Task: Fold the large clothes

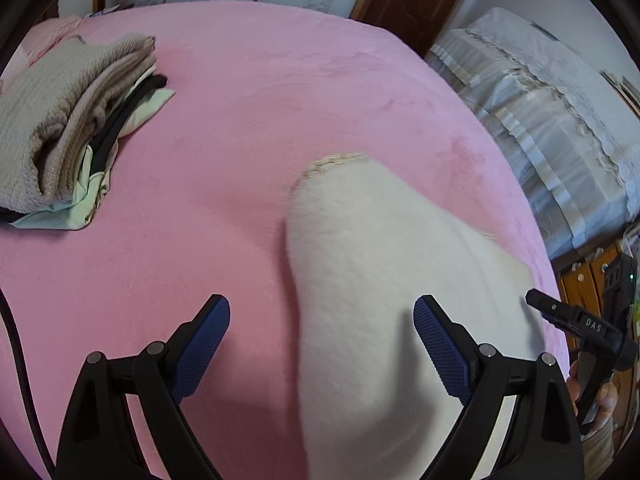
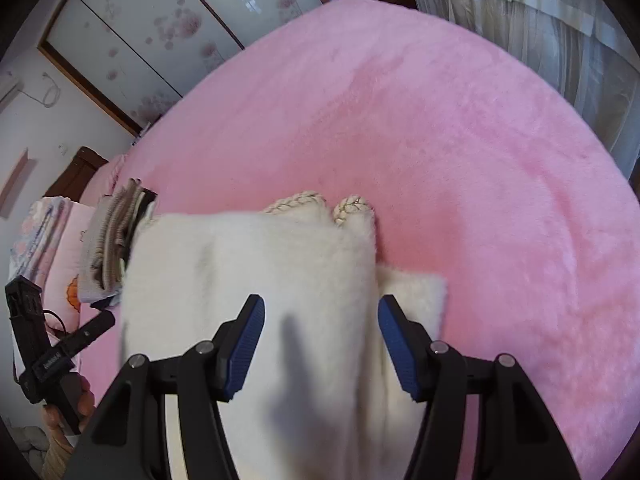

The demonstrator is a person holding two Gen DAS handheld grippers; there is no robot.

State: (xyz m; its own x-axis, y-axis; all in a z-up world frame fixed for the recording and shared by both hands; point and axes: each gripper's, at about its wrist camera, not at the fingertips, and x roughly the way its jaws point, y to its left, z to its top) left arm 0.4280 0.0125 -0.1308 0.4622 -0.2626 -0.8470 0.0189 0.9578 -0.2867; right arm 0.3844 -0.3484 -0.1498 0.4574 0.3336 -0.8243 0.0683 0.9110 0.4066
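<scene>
White garment half-folded on pink bed, both grippers apart above it.

At ten o'clock in the left wrist view: stack of folded clothes (image 1: 68,132) on the pink blanket (image 1: 260,92), well apart from the work. Left gripper (image 1: 322,344) spread wide, nothing between the blue pads, no contact with cloth visible. White fleecy garment (image 1: 384,280) from six o'clock up toward one o'clock of that gripper, long axis running away from the camera, braided trim (image 2: 308,200) at the far end; mostly under the right-hand pad, pink blanket under the other. Right gripper (image 2: 320,344) directly over the garment, jaws partly apart, no pad seen pressing cloth, nothing held. Probably the nearer tool for the next fold, likely along the garment's length.
</scene>
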